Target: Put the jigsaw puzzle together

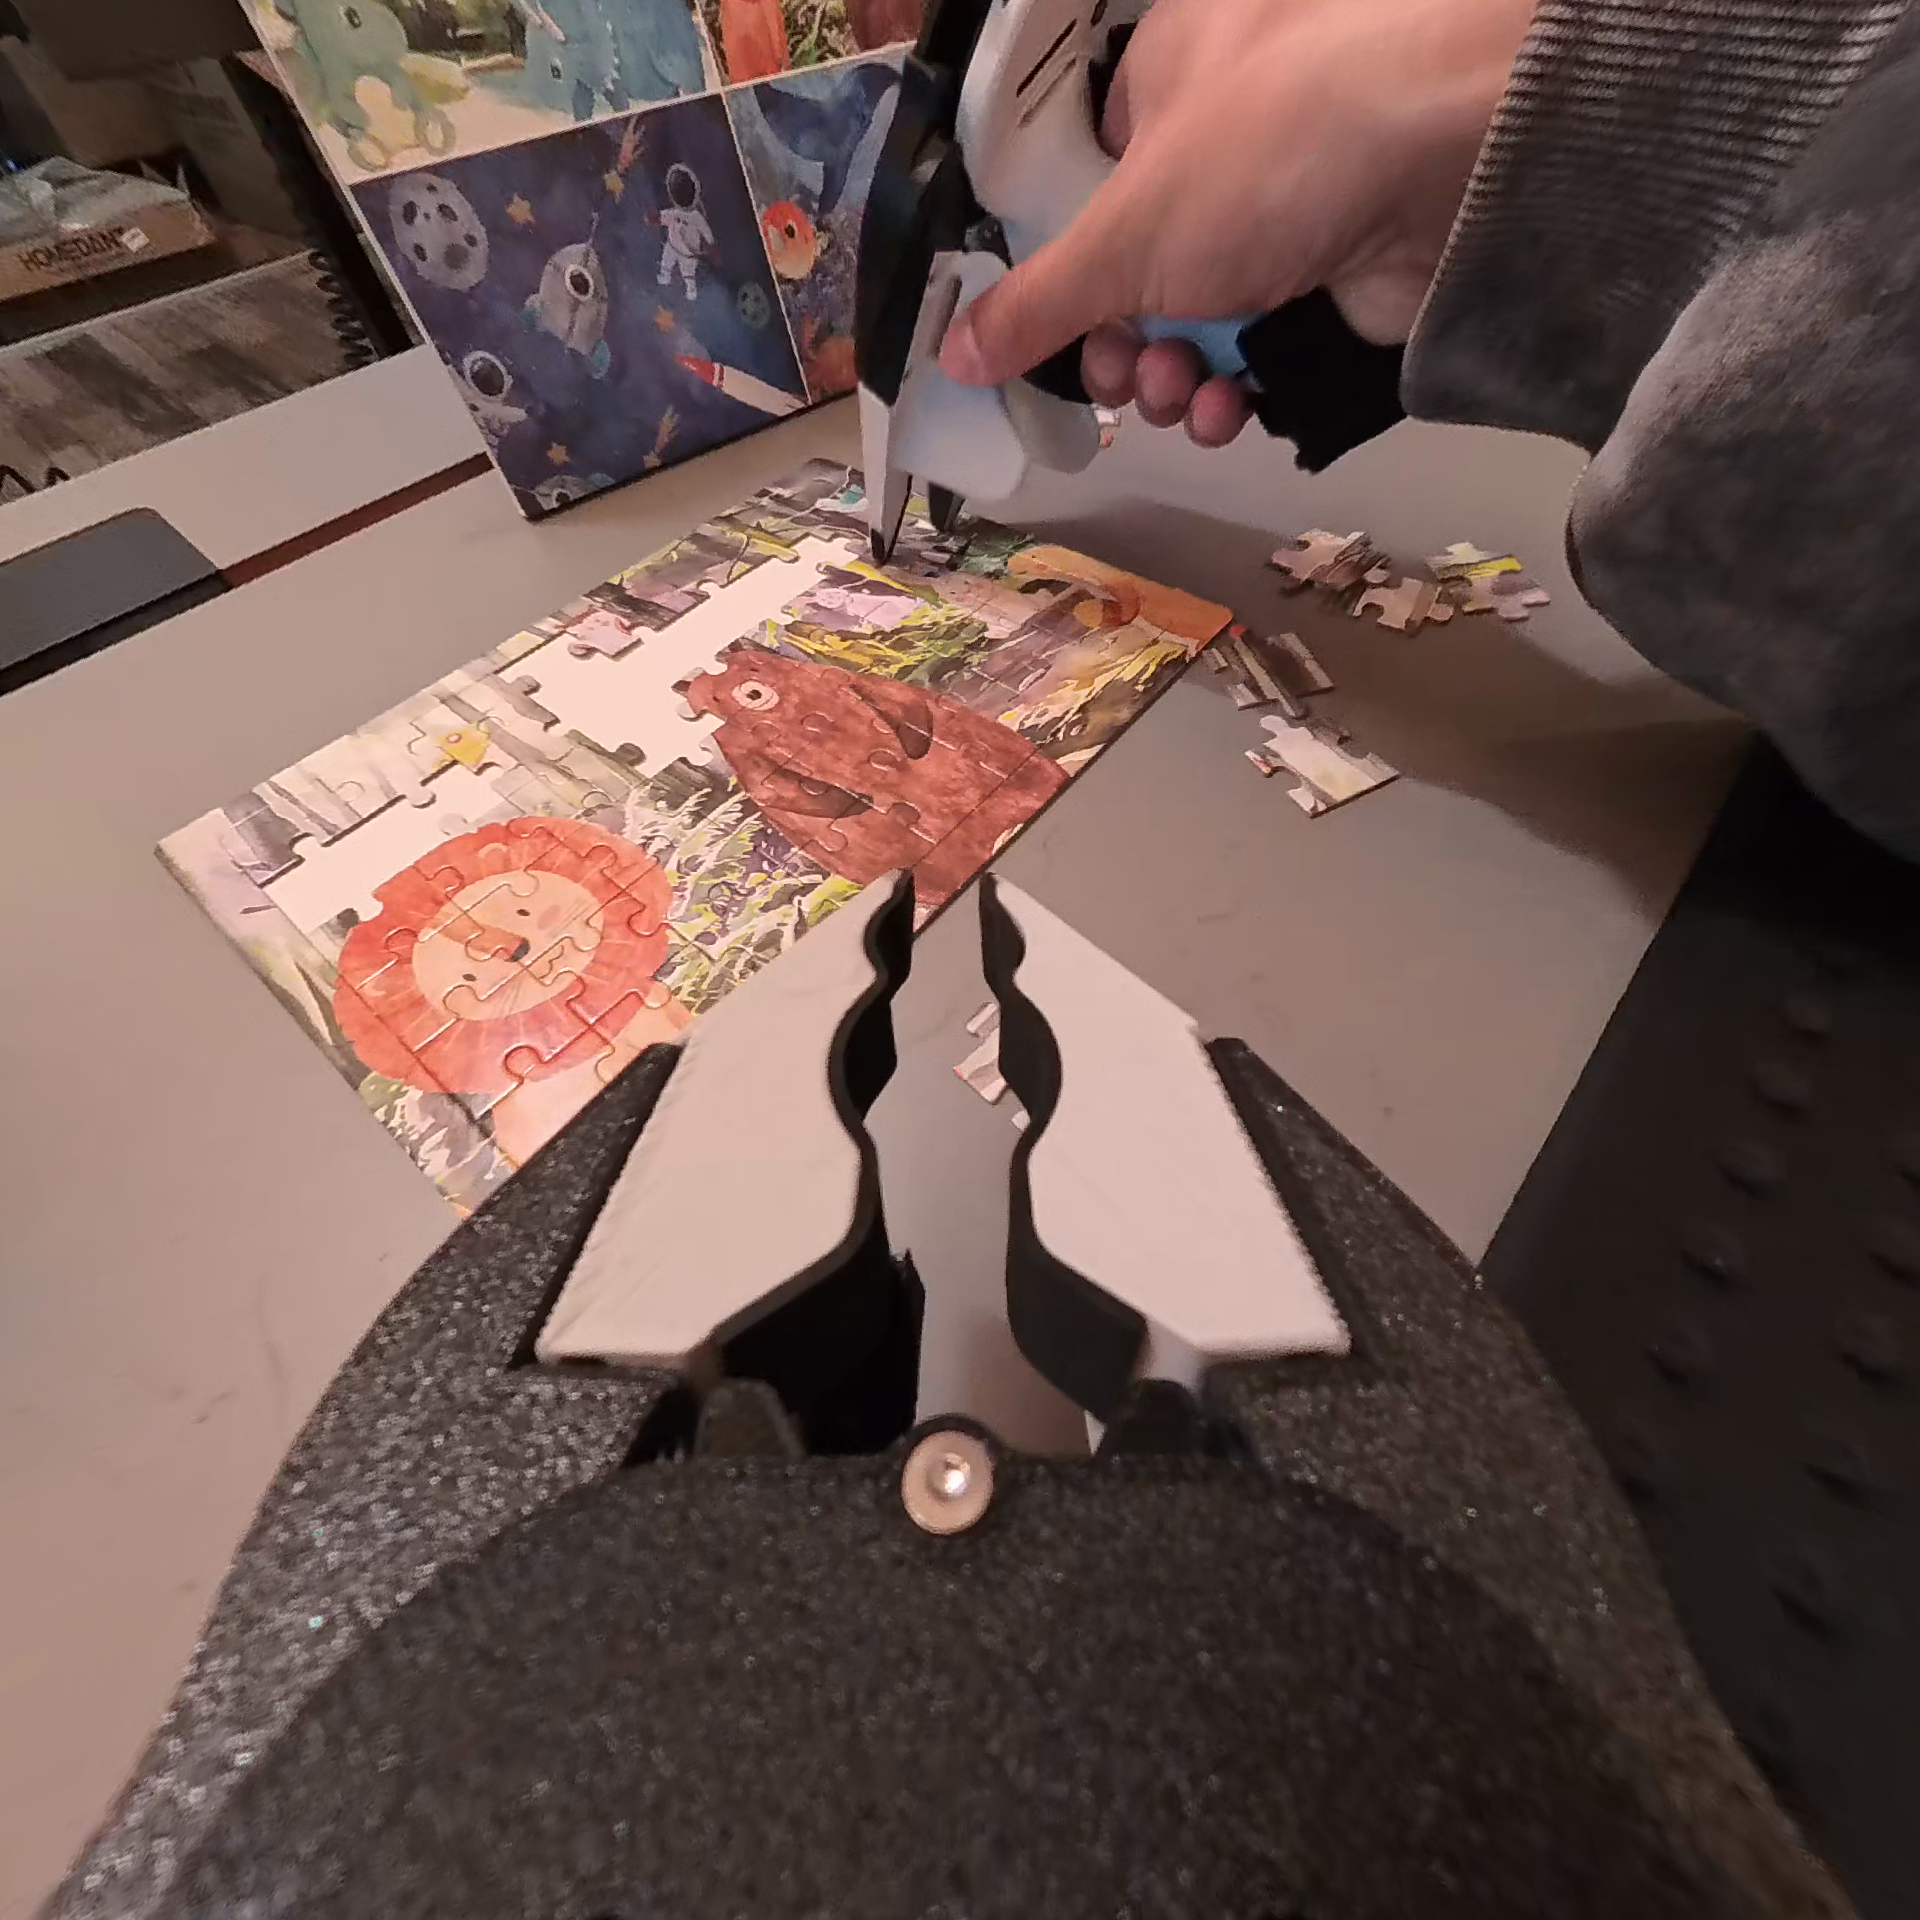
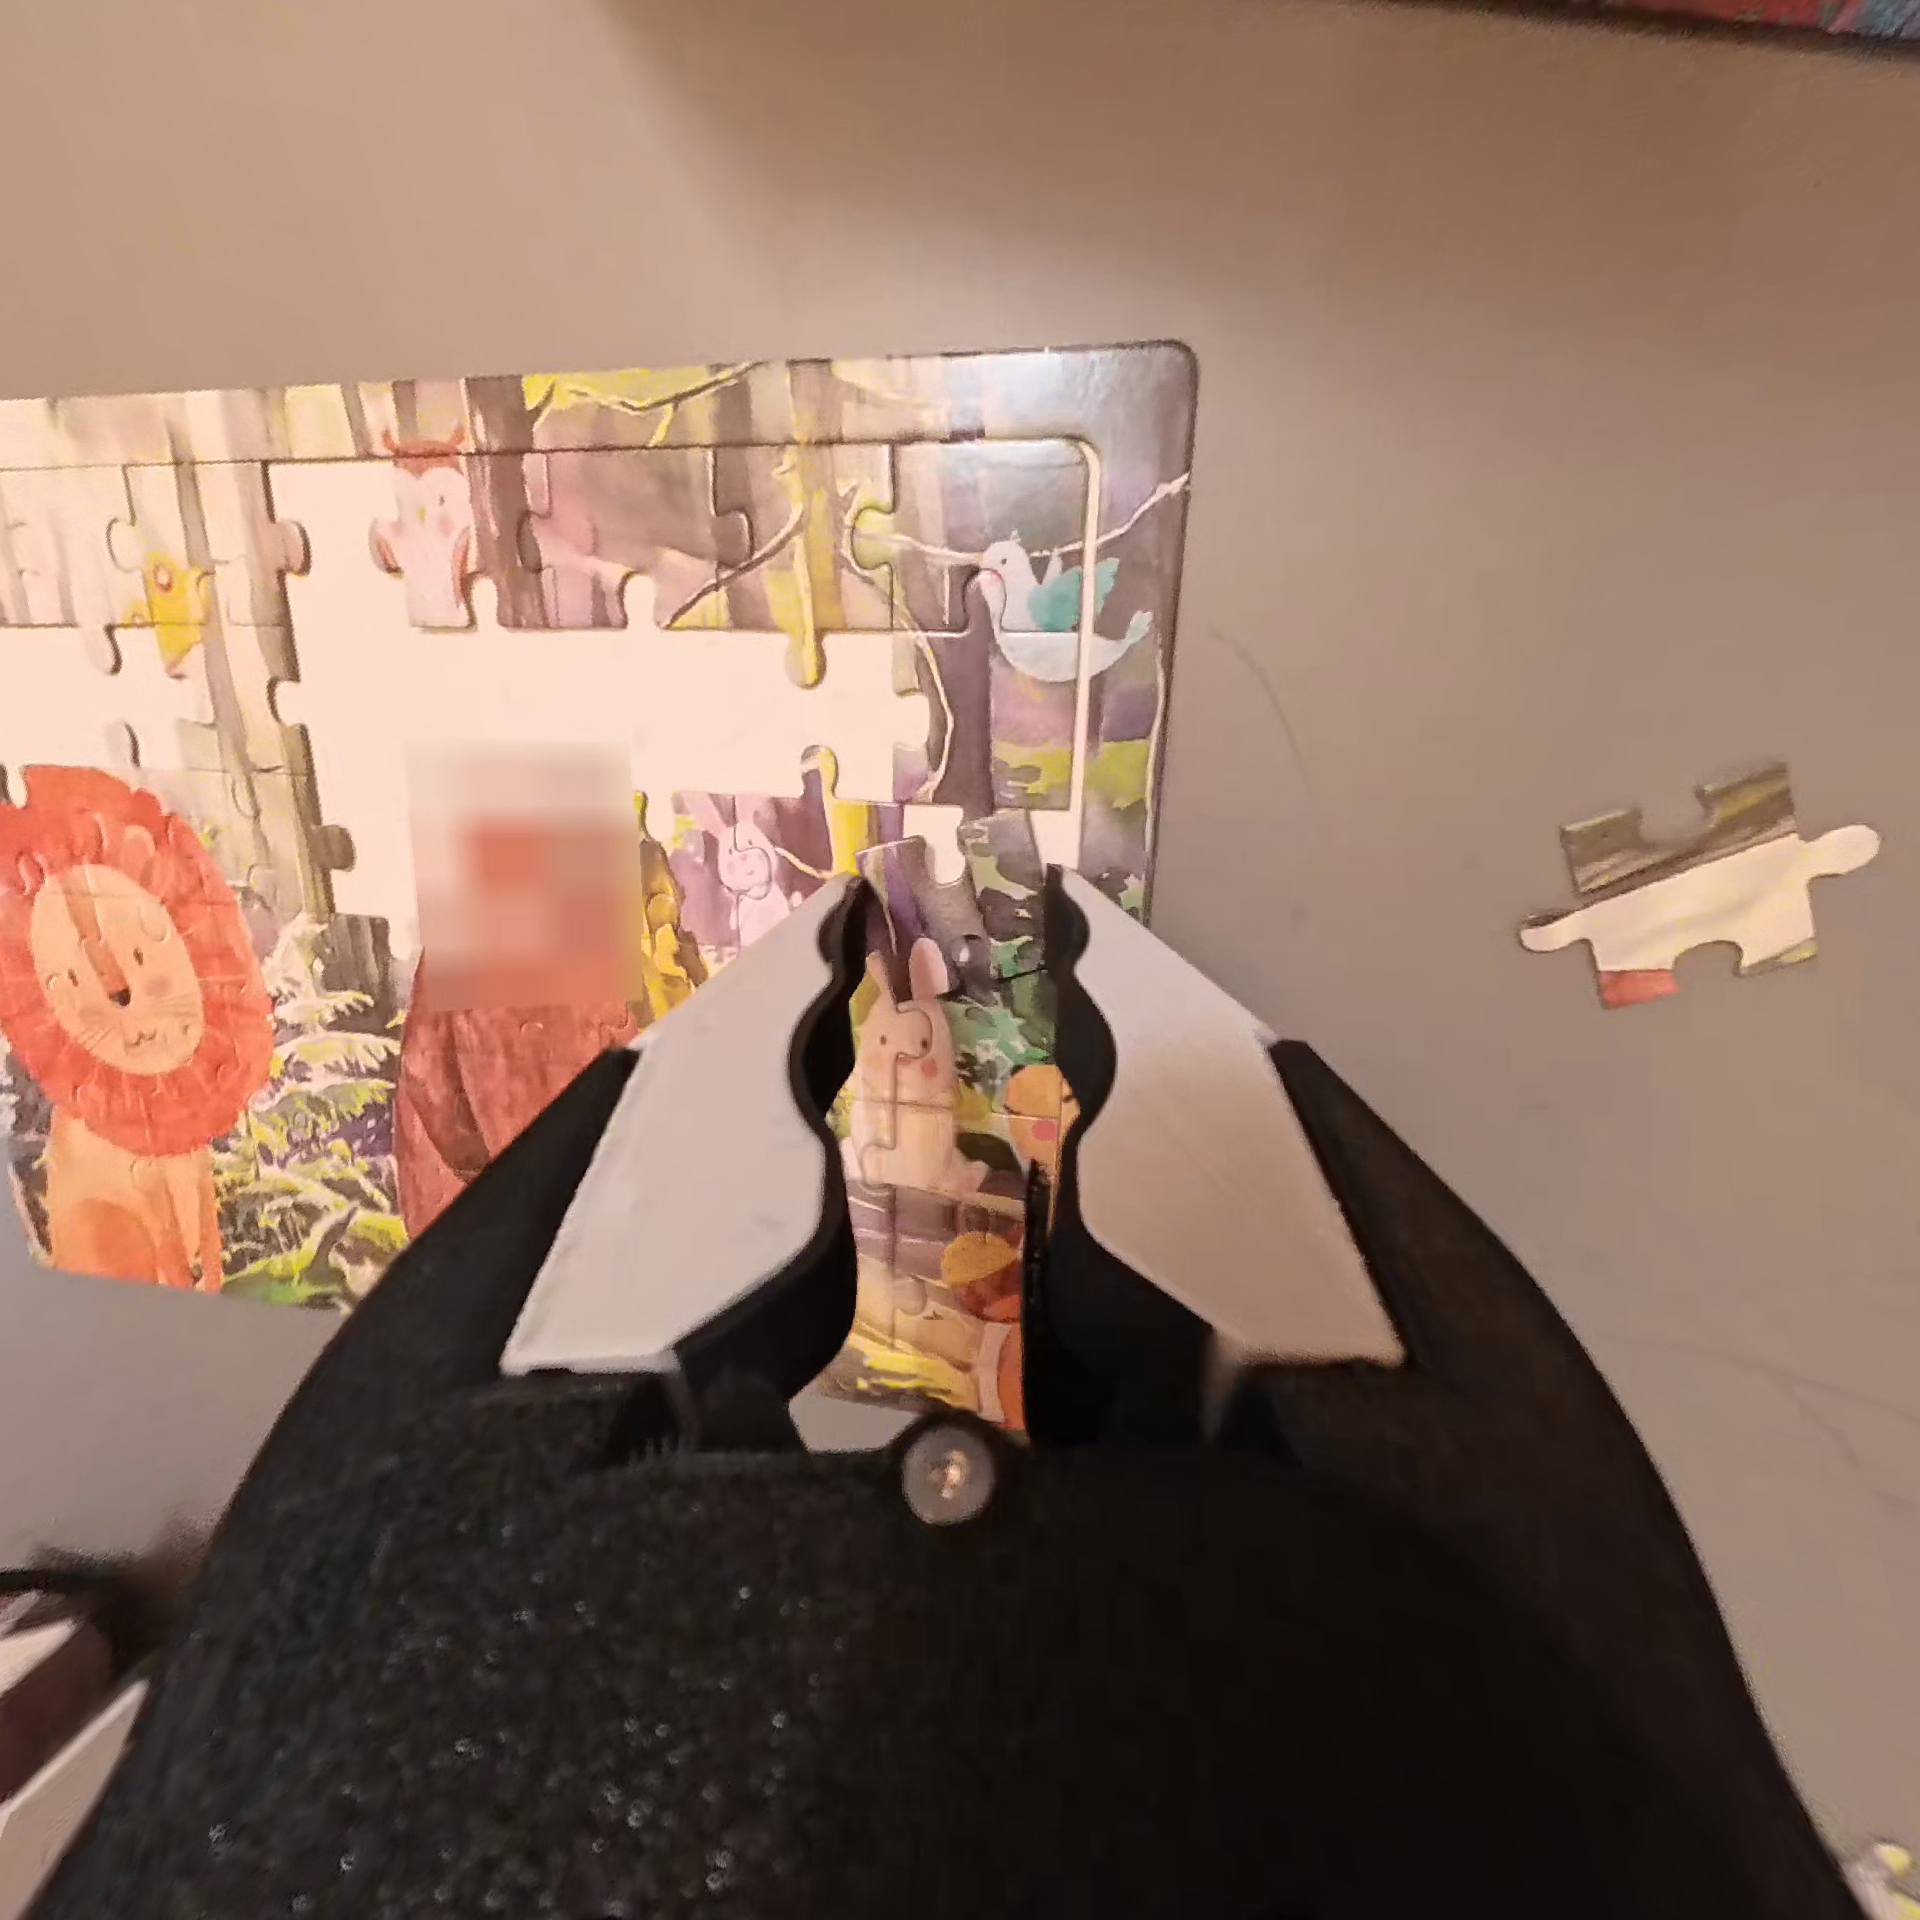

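Observation:
The jigsaw puzzle (image 1: 883,769) lies flat on the grey table, with a lion (image 1: 509,945), a brown bear and a white strip of bare tray (image 1: 748,613) where pieces are absent. My left gripper (image 1: 945,883) hovers over the puzzle's near edge, open a little and empty. My right gripper (image 1: 914,525), held by a hand, points down with its tips on the far part of the puzzle. In the right wrist view it (image 2: 954,878) is open over the rabbit area of the puzzle (image 2: 727,561), beside a small white hole. I see no piece pinched between its jaws.
Several loose pieces (image 1: 1340,577) lie right of the puzzle, one (image 1: 1320,764) nearer and one (image 1: 982,1060) under my left fingers. One loose piece (image 2: 1704,894) shows in the right wrist view. The picture box (image 1: 582,260) stands behind the puzzle. A dark chair (image 1: 1714,1195) is at right. My hands' fingertips stand some 25 cm from each other. The lion (image 1: 509,945) is about 15 cm from my left fingertips.

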Available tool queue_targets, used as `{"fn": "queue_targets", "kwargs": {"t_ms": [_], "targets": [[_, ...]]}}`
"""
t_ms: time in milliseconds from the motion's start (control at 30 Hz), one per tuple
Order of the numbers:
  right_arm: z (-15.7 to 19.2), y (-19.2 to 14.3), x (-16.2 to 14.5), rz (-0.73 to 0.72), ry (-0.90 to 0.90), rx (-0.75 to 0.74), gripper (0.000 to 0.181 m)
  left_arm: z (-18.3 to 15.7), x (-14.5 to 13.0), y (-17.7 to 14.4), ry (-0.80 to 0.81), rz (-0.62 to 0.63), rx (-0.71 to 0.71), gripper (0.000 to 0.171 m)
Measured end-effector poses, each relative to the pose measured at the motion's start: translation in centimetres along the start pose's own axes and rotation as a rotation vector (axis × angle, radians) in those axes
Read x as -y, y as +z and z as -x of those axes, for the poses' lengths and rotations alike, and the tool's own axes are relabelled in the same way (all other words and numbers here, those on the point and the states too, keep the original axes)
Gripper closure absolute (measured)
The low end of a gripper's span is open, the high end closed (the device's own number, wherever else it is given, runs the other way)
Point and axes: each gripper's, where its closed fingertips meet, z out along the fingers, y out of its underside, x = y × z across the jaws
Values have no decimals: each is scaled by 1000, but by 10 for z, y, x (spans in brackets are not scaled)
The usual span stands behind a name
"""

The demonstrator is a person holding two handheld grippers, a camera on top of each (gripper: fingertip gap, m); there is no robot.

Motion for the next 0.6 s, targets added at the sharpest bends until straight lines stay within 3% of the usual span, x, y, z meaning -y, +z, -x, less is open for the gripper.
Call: {"fn": "queue_targets", "kwargs": {"t_ms": [233,333,433,467,567,600], "targets": [[9,-24,15,-122,-50,-17,145,-2,-1,1,38,2,9,160],[17,-37,20,-181,-273,60,163,-2,-2,1,38,8,10,160],[23,-26,9,-189,-486,113,173,-1,-5,3,26,20,11,159],[22,-21,7,-192,-520,112,178,0,-6,5,17,27,18,156],[18,-12,12,-262,-548,93,181,3,-2,8,-55,25,23,121],[17,-11,14,-284,-547,82,181,3,0,9,-75,14,20,120]]}}
